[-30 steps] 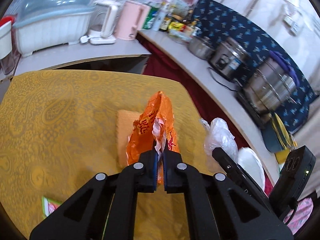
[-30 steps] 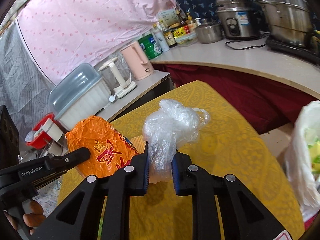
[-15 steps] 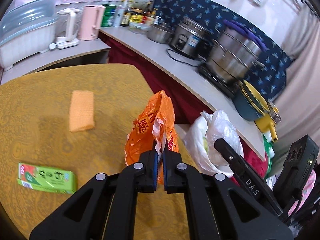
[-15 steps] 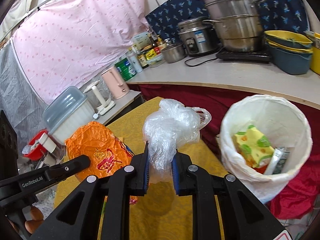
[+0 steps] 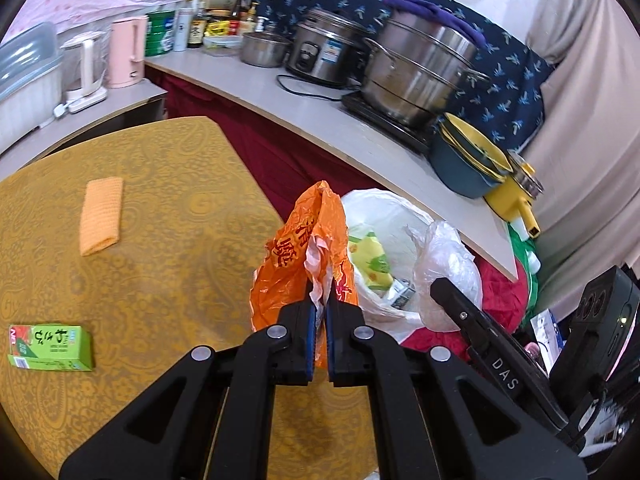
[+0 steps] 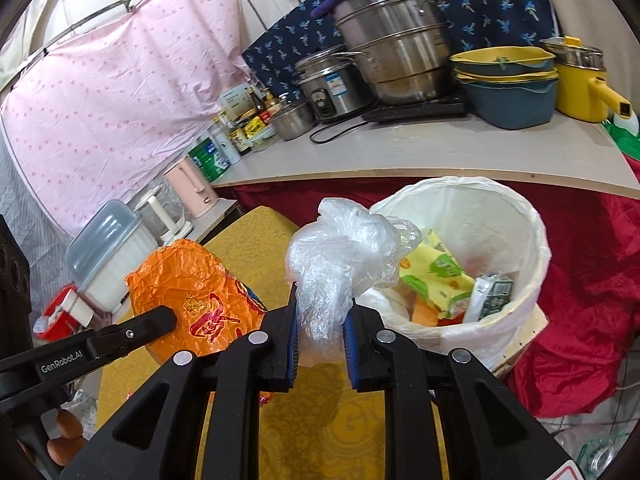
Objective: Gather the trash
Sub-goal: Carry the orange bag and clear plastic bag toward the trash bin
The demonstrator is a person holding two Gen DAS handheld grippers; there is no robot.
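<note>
Grippers clamped: left gripper [image 5: 319, 312] on crumpled orange foil wrapper [image 5: 298, 256], right gripper [image 6: 321, 330] on clear plastic bag [image 6: 340, 256]; white-lined bin [image 6: 532, 248] beyond table's edge, contents partly hidden.

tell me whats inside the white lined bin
Inside the bin: a yellow-green packet, a small grey carton, something orange beneath. The clear bag hides the near side; the bottom is covered.

A pink dotted curtain [image 6: 100, 92] hangs behind the curved counter [image 6: 400, 152].
</note>
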